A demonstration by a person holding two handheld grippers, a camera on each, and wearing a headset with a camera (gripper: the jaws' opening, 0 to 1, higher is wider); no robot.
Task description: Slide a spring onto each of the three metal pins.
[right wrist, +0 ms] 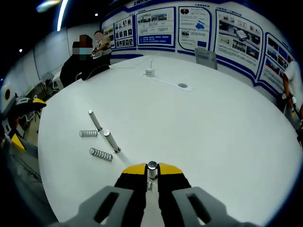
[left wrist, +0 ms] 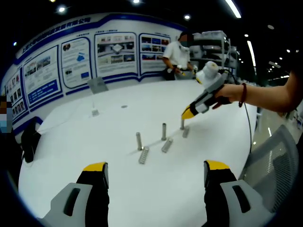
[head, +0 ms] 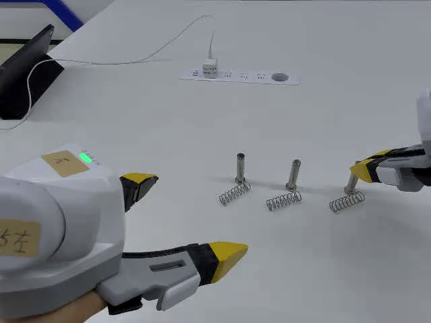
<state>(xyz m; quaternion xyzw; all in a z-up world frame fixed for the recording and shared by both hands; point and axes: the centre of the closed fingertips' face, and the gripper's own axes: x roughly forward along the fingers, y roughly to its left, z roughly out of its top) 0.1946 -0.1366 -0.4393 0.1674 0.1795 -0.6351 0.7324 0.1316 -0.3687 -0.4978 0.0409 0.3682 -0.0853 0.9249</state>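
**Right gripper pinches the end pin while the left one hangs open**

The middle pin [head: 293, 173] stands upright on the white table [head: 202, 128], and everything else is placed from it. The left pin [head: 240, 167] stands to its left and the right pin [head: 351, 183] to its right, the three in a row and apart from one another. Just in front of the middle pin, on the person's side, the middle spring [head: 283, 200] lies on its side. The left spring [head: 234, 194] and the right spring [head: 347, 202] lie the same way at the feet of their own pins (each spring rests on the table, not on a pin).

The right gripper [head: 360, 169] reaches in from the right of the middle pin. In the right gripper view its yellow tips are closed on the right pin just below the head. The left gripper [head: 196, 214] hovers well to the left of the middle pin and nearer the person, with its jaws wide apart and holding nothing. Well beyond the middle pin, a power strip [head: 239, 76] lies flat with a white charger [head: 209, 67] plugged into it.
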